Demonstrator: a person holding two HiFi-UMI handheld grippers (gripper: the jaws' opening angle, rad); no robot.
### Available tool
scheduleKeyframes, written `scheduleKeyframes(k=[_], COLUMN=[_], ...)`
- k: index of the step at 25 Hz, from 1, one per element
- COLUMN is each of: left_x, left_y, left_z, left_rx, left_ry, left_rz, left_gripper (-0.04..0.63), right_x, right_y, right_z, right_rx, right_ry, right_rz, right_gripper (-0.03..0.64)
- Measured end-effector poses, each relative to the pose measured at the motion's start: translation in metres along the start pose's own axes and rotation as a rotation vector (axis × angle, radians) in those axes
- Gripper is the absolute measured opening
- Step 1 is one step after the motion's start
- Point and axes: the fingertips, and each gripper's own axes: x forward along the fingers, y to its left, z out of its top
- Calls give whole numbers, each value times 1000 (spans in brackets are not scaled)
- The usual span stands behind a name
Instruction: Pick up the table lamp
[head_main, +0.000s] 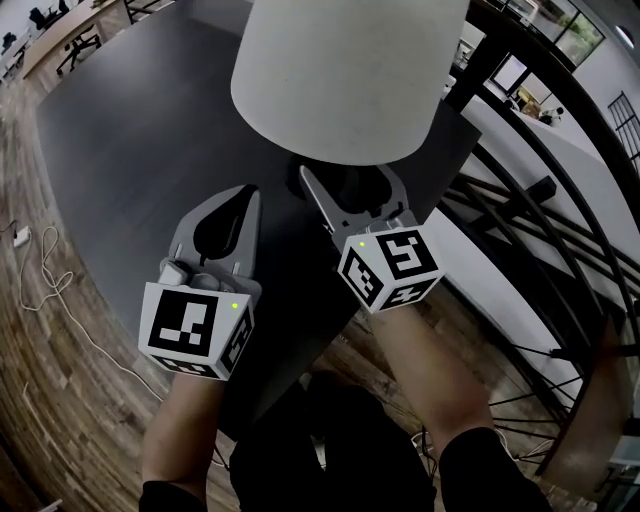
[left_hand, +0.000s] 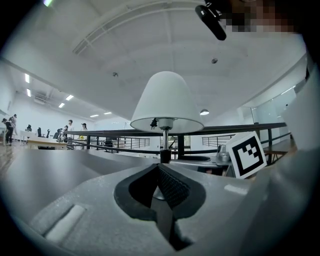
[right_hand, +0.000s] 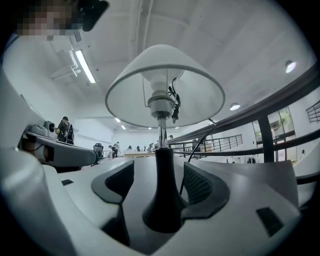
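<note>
The right gripper (head_main: 352, 192) is holding its jaws wide apart around the black stem of the table lamp (right_hand: 161, 170), likely to clamp there, while the left gripper (left_hand: 160, 172) is hovering closed and empty beside it.

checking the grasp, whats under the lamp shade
Under the lamp shade: a chrome stem and black base between the open jaws of the right gripper. From the head view, the shade mostly hides them.
</note>
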Motion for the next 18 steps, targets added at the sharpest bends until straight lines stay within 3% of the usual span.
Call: scheduleKeyframes(k=[5, 10, 13, 18], left_x=[5, 9, 11, 17], left_y=[-1, 1, 8, 19], left_z=[-10, -6, -6, -5], left_rx=[41, 23, 22, 47], left_ry=[7, -3, -8, -7], left_rz=[23, 27, 31, 41], left_gripper=[5, 5, 5, 5], right_x=[19, 40, 50, 58], right_y=[3, -5, -10, -6], right_z=[7, 11, 21, 27], right_rx=[-73, -89, -90, -103], right_ry=[-26, -41, -73, -96], right_rz=[-18, -63, -96, -98], right_gripper=[307, 301, 235, 223])
